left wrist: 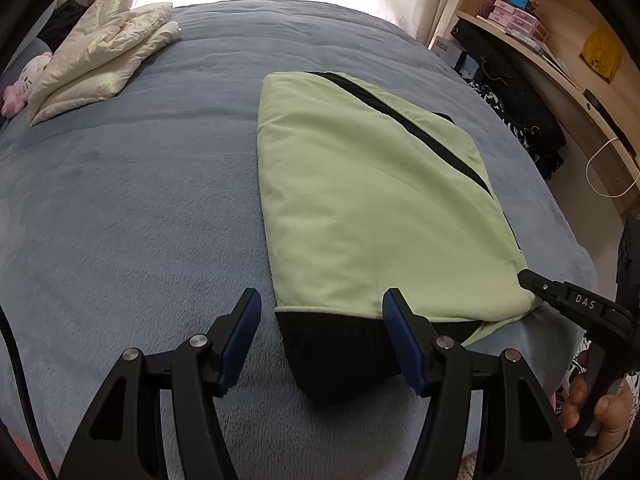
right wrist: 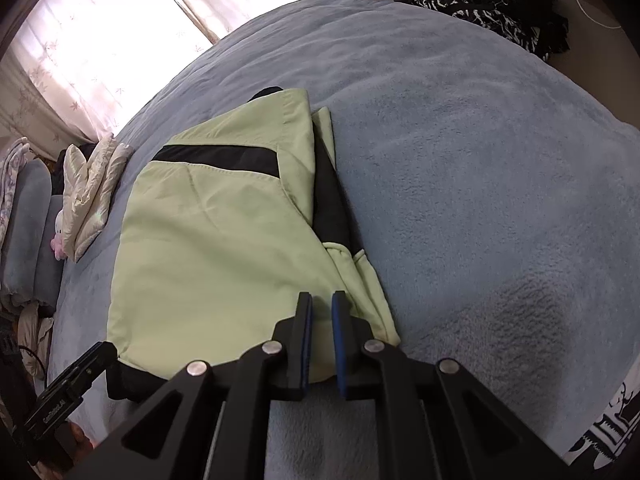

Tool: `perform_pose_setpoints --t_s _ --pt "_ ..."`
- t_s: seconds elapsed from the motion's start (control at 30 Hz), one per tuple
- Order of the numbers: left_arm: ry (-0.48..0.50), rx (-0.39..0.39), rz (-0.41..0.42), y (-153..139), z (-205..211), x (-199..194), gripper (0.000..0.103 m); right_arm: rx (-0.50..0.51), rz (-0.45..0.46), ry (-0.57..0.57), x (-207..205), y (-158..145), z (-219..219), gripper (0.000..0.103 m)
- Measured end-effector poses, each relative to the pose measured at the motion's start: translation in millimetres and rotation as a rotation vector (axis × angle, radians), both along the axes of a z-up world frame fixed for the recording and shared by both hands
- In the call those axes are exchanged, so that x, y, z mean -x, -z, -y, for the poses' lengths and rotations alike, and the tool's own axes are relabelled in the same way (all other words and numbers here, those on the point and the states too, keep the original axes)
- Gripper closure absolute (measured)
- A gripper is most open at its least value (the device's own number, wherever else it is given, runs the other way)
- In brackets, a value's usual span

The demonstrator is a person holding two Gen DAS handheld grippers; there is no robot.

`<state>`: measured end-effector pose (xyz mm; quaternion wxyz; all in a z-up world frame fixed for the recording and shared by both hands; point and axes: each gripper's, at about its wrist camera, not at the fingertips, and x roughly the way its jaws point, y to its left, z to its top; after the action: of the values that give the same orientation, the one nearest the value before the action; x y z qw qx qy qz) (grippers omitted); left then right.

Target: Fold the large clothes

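A light green garment with black trim (left wrist: 372, 208) lies folded into a long rectangle on the blue bed cover; it also shows in the right wrist view (right wrist: 216, 248). Its black hem (left wrist: 340, 356) is nearest me. My left gripper (left wrist: 320, 312) is open, its fingers straddling the near left hem corner just above the cloth. My right gripper (right wrist: 322, 312) is shut on the garment's near right corner; in the left wrist view (left wrist: 528, 280) its tip meets that corner.
The blue bed cover (left wrist: 140, 200) spreads wide to the left. A folded cream jacket (left wrist: 100, 60) and a pink plush toy (left wrist: 20, 84) lie at the far left. A wooden shelf (left wrist: 560, 60) and dark clothes (left wrist: 516, 92) stand beyond the right bed edge.
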<state>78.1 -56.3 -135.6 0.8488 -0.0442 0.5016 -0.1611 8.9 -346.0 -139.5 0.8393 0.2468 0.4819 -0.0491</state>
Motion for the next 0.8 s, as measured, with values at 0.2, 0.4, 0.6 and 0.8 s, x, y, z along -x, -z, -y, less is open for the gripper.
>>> perform_pose_setpoints --t_s 0.2,0.4,0.6,0.8 --pt "-0.010 0.022 -0.007 -6.9 -8.0 2.0 0.041 0.015 -0.033 -0.029 -3.2 -6.4 -5.2 0.074" --pt "-0.034 0.049 -0.019 -14.1 -14.5 0.2 0.041 0.036 -0.040 -0.090 -5.0 -30.8 -17.9 0.053" --pt "-0.051 0.037 -0.055 -9.1 -17.0 -3.1 0.041 0.074 -0.035 -0.107 -9.4 -53.2 -20.9 0.053" --pt "-0.047 0.090 -0.115 -5.2 -18.6 -10.9 0.025 0.128 -0.055 -0.138 -30.3 -67.4 -19.3 0.043"
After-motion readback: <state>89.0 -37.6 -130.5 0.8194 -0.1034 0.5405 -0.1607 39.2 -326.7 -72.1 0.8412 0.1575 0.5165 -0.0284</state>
